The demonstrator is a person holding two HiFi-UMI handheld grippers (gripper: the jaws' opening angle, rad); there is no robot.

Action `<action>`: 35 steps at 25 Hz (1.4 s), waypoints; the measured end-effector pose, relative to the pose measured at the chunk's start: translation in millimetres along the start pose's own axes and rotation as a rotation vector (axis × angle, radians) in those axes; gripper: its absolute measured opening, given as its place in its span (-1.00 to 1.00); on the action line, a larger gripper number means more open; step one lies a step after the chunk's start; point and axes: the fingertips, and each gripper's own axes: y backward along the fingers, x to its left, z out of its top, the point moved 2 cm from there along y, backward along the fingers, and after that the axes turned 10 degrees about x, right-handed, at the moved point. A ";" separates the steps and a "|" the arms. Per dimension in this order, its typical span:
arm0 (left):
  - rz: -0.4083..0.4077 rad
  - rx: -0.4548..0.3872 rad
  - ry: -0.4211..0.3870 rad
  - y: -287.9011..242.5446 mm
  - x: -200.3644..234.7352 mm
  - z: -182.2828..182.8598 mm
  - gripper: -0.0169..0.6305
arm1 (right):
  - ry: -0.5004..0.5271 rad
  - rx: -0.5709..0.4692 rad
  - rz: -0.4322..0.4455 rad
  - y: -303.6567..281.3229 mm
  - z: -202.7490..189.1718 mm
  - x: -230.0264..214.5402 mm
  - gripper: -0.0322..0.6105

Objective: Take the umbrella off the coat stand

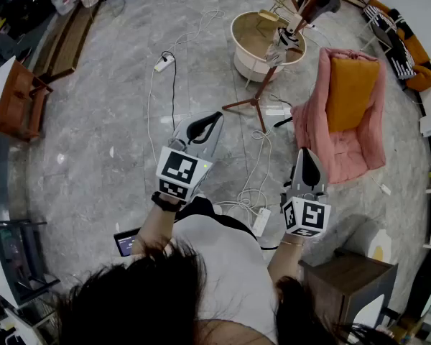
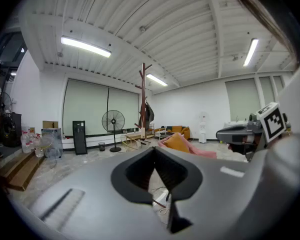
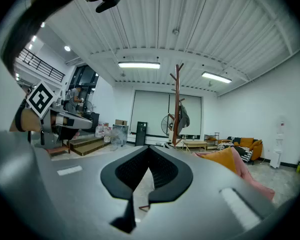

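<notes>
Grey marble floor point(image 1: 93, 135), wide and open, fills most of the head view. A pink lounge seat point(image 1: 345, 142) with an orange cushion point(image 1: 350, 92) lies right of centre.

The coat stand point(image 3: 178, 94) is dark wood on spread feet. It stands just left of the seat and beside a round pale tub point(image 1: 248, 67).

The umbrella point(image 3: 183, 116) is dark and folded and hangs from the stand's upper pegs. It is well apart from both grippers.

Left gripper point(image 2: 154, 149): I read the jaws closed tip to tip. Nothing sits between them, and only floor shows through the gap behind the tips. It is held out ahead of the person, tipped slightly down, facing the stand.

Right gripper point(image 3: 149, 148): fully closed and empty. It is held level with the stand straight ahead of it. It touches nothing.

A white power strip point(image 1: 261, 221) and loose cables lie on the floor between the two grippers.
</notes>
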 end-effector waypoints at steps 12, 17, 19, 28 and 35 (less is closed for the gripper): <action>0.047 0.008 0.032 1.8 9.9 -6.0 -0.77 | -0.033 -0.010 0.111 -19.1 -2.1 6.4 -0.88; 0.041 0.006 0.041 -18.8 31.2 -4.6 -0.76 | -0.037 -0.002 0.130 -50.2 2.3 9.5 -0.81; 0.038 0.001 0.038 -31.4 44.8 -1.9 -0.77 | -0.037 -0.002 0.139 -67.5 7.4 11.2 -0.76; 0.010 -0.001 0.025 -89.5 126.9 20.0 -0.76 | -0.060 0.019 0.143 -168.4 36.6 28.3 -0.56; 0.016 -0.010 0.025 -119.6 201.3 32.9 -0.77 | -0.079 0.020 0.113 -239.1 60.0 42.0 -0.40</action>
